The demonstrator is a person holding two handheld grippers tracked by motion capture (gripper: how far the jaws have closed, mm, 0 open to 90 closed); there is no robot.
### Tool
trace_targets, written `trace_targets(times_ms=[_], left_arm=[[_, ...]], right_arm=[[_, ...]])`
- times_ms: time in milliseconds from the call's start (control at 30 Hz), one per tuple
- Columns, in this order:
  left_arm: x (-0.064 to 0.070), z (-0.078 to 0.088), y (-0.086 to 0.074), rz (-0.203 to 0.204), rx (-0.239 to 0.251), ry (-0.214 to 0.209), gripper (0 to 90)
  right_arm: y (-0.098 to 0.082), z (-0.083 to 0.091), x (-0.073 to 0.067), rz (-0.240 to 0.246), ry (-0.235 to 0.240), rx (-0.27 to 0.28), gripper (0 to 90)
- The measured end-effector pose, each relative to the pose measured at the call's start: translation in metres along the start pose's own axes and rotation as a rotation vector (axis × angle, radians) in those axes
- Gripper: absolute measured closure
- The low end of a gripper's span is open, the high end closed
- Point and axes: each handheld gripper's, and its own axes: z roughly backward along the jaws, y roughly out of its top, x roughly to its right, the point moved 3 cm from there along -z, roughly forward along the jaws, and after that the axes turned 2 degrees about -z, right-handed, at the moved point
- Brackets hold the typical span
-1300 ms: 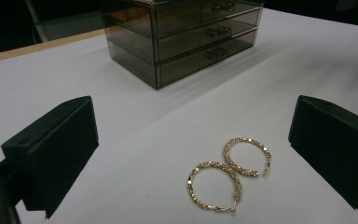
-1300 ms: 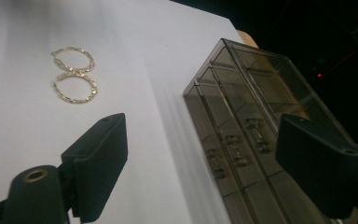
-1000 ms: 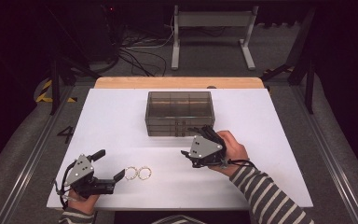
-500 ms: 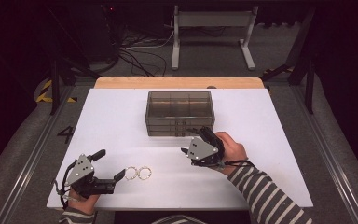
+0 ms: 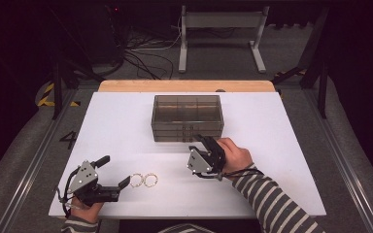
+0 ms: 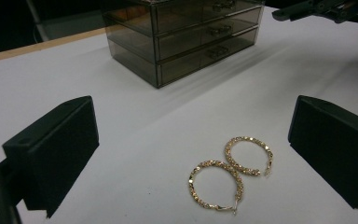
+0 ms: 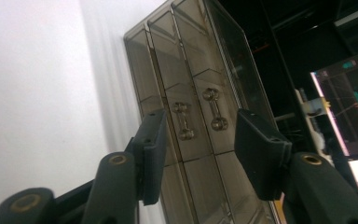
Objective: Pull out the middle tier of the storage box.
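Observation:
A smoky three-drawer box (image 5: 187,116) stands mid-table. My right gripper (image 5: 203,141) points at its front, rolled onto its side. In the right gripper view the jaws (image 7: 200,128) frame two small drawer handles (image 7: 184,121) without pressing on them; they have just been closing and nothing is gripped. Two gold hoop earrings (image 5: 144,180) lie side by side near the front edge. My left gripper (image 5: 115,171) rests low on the table just left of them, jaws wide open. In the left gripper view the earrings (image 6: 230,170) lie on the table ahead, between the two jaws (image 6: 193,126).
The white table top (image 5: 272,126) ends in a wooden strip (image 5: 184,86) at the back. Beyond it are a dark floor with cables and a metal stand (image 5: 221,29). A striped sleeve (image 5: 267,199) comes in from the bottom right.
The right gripper has sunk a little in front of the drawer box and its jaws have narrowed. The left gripper and the earrings have stayed where they were.

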Motion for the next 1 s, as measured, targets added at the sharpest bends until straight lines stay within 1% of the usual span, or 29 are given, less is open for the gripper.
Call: trace_targets(times_ms=[33, 133, 167, 200, 267, 333, 467, 533, 567, 600, 633, 667, 733, 800, 967, 1000], left_arm=[[0.0, 0.0, 0.0, 0.0, 0.0, -0.001, 2.3], [0.0, 0.0, 0.0, 0.0, 0.001, 0.002, 2.3], [0.0, 0.0, 0.0, 0.0, 0.001, 0.002, 2.3], [0.0, 0.0, 0.0, 0.001, 0.0, 0.002, 2.3], [0.0, 0.0, 0.0, 0.003, -0.001, 0.001, 2.3], [0.0, 0.0, 0.0, 0.004, -0.001, 0.0, 2.3], [0.0, 0.0, 0.0, 0.003, -0.002, 0.001, 2.3], [0.0, 0.0, 0.0, 0.003, -0.006, 0.002, 2.4], [0.0, 0.0, 0.0, 0.003, -0.006, 0.002, 2.5], [0.0, -0.001, 0.0, 0.0, -0.006, 0.005, 2.5], [0.0, -0.001, 0.0, -0.006, -0.007, 0.005, 2.5], [0.001, -0.001, 0.0, -0.001, -0.005, 0.005, 2.6], [0.0, -0.001, 0.0, -0.001, -0.005, 0.006, 2.5], [0.0, 0.0, 0.0, -0.002, -0.005, 0.003, 2.6], [0.001, 0.0, 0.0, 0.0, -0.005, 0.002, 2.5], [0.001, 0.0, 0.0, 0.001, -0.006, 0.002, 2.5]], right_arm=[[0.0, 0.0, 0.0, 0.0, 0.0, 0.0, 56.3], [0.0, -0.004, -0.005, 0.037, -0.035, -0.032, 58.6], [0.0, -0.004, -0.005, 0.037, -0.035, -0.032, 58.6], [0.0, -0.006, -0.008, 0.056, -0.056, -0.041, 58.7], [0.0, -0.006, -0.009, 0.06, -0.059, -0.043, 59.0], [0.0, -0.008, -0.011, 0.079, -0.087, -0.058, 60.8], [0.001, -0.01, -0.013, 0.091, -0.102, -0.074, 60.9], [0.001, -0.013, -0.016, 0.109, -0.12, -0.089, 60.8], [0.001, -0.013, -0.016, 0.109, -0.12, -0.089, 60.8], [0.001, -0.014, -0.016, 0.12, -0.122, -0.089, 60.7], [0.001, -0.015, -0.017, 0.118, -0.129, -0.097, 60.3], [0.001, -0.017, -0.019, 0.138, -0.131, -0.106, 60.3], [0.0, -0.017, -0.02, 0.14, -0.13, -0.115, 60.4], [0.0, -0.021, -0.022, 0.157, -0.143, -0.129, 61.1], [-0.001, -0.023, -0.025, 0.167, -0.137, -0.136, 61.2], [-0.001, -0.025, -0.026, 0.175, -0.139, -0.137, 61.2]])
